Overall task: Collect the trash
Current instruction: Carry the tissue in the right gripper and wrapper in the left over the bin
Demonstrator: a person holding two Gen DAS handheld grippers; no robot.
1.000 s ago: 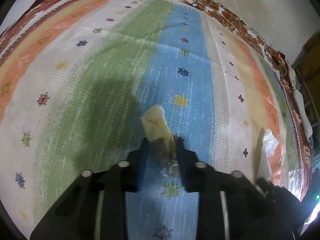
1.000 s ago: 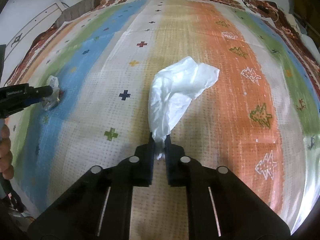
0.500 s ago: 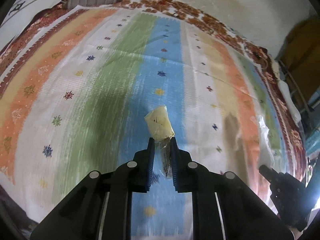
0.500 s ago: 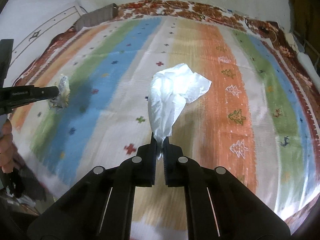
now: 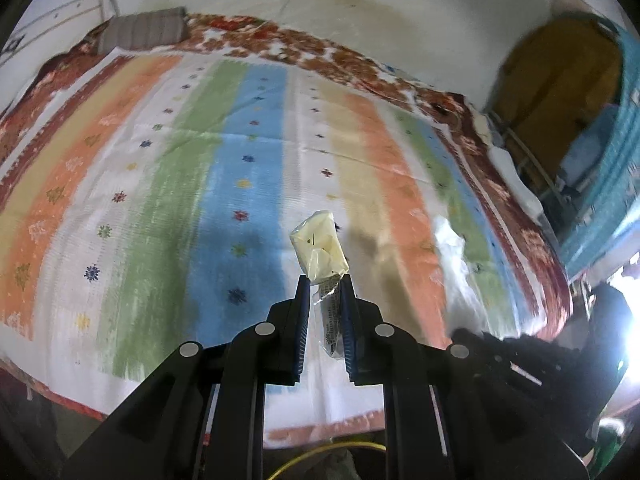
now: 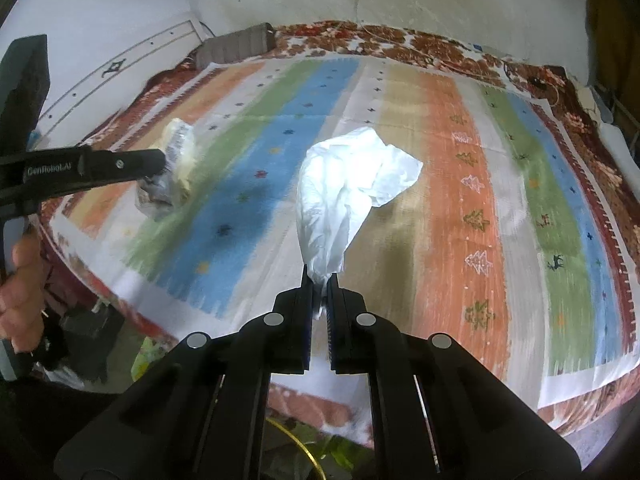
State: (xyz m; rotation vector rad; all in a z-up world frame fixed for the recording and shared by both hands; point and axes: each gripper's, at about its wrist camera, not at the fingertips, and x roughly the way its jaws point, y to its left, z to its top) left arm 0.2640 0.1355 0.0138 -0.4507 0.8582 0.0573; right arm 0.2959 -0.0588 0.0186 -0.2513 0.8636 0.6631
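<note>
Trash is now lifted clear of the striped bedspread (image 5: 168, 184): left tongs (image 5: 325, 280) clamp a yellowish wrapper (image 5: 320, 250), right tongs (image 6: 320, 278) pinch a white plastic bag (image 6: 352, 184), both ready for binning.

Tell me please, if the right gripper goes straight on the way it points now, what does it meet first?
Probably the striped bedspread. The right gripper, shut on a crumpled white plastic bag, points down at its beige and orange stripes; nothing else seems to lie between, though depth is unclear.
</note>
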